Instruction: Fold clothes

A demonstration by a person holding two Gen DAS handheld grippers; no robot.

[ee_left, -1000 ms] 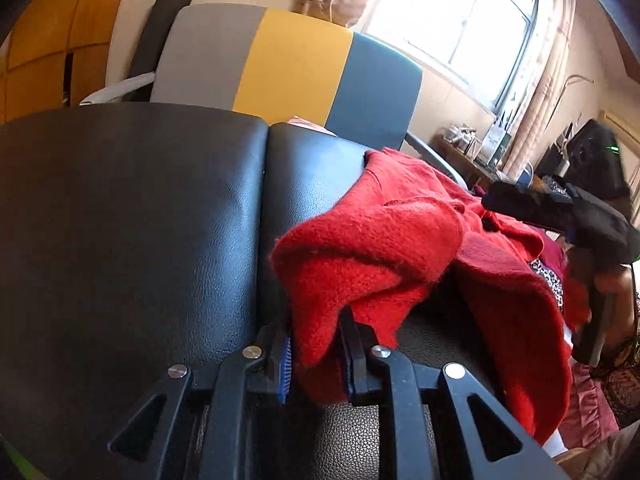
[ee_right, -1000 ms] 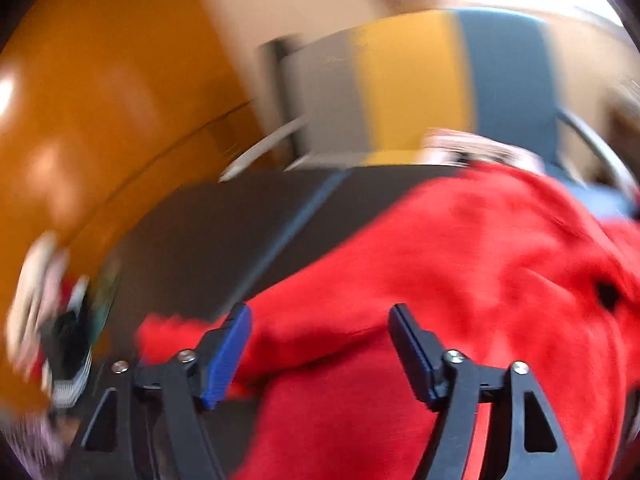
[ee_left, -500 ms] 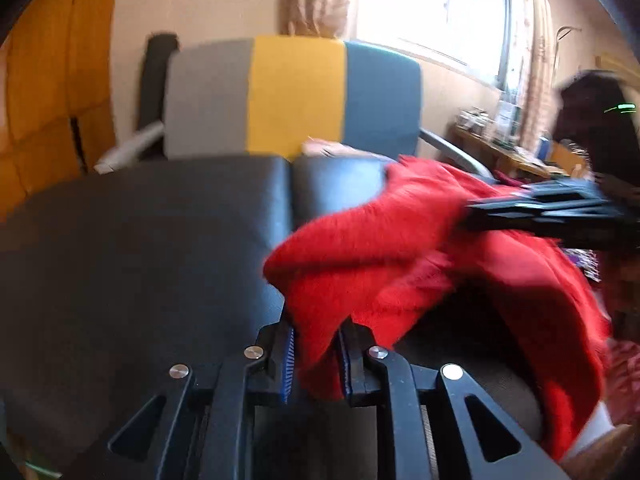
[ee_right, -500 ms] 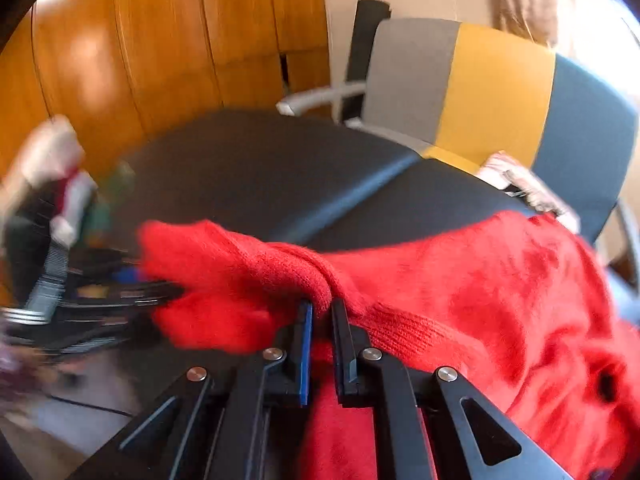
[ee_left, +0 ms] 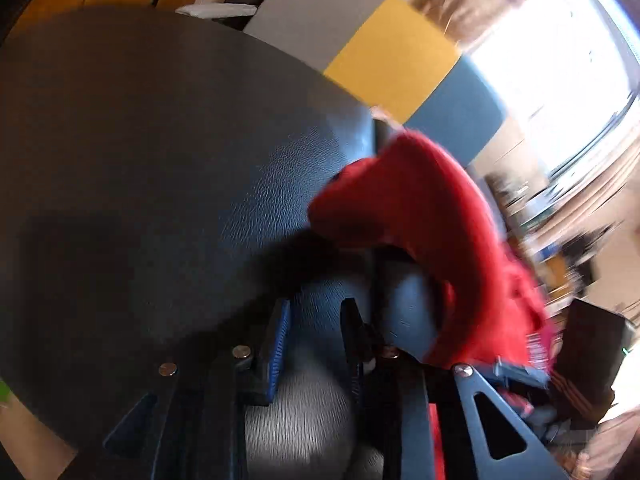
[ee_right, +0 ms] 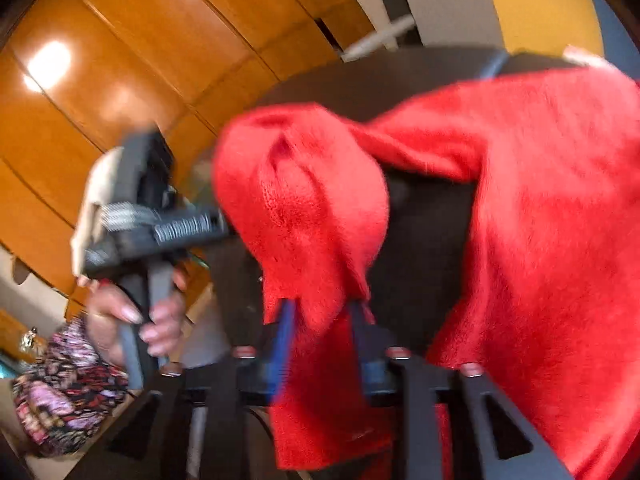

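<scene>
1. Left wrist view: the left hand-held gripper (ee_left: 314, 322) has two black fingers, one faced with a ribbed blue pad. Its jaws are opening, a moderate gap between them, and only the black surface shows in that gap; no cloth is between them.
2. That surface is a black pebble-grained leather cushion (ee_left: 168, 152), split by one seam into two padded sections.
3. One red sweater (ee_left: 436, 220), fuzzy knit, lies on the cushion beyond and to the right of the left hand-held gripper. A folded lobe of it arches up off the leather, casting a dark shadow under it.
4. Behind the sweater stands one chair back (ee_left: 372, 48) in three flat panels: grey, yellow and blue. A bright window (ee_left: 560, 72) lies to the sweater's right; this side of the frame is motion-blurred.
5. Right wrist view: the right hand-held gripper (ee_right: 322, 322) has jaws that are opening, with a pointed flap of the red sweater (ee_right: 540, 208) hanging between its fingers. Whether the pads still press it I cannot tell.
6. The bulk of the sweater spreads to the right of this gripper, with a rounded bunch just above it.
7. Left of the bunch, the left hand (ee_right: 132, 312) grips the other tool's handle, with a patterned sleeve (ee_right: 68, 388) below it. Glossy orange wood panels (ee_right: 132, 48) fill the background.
</scene>
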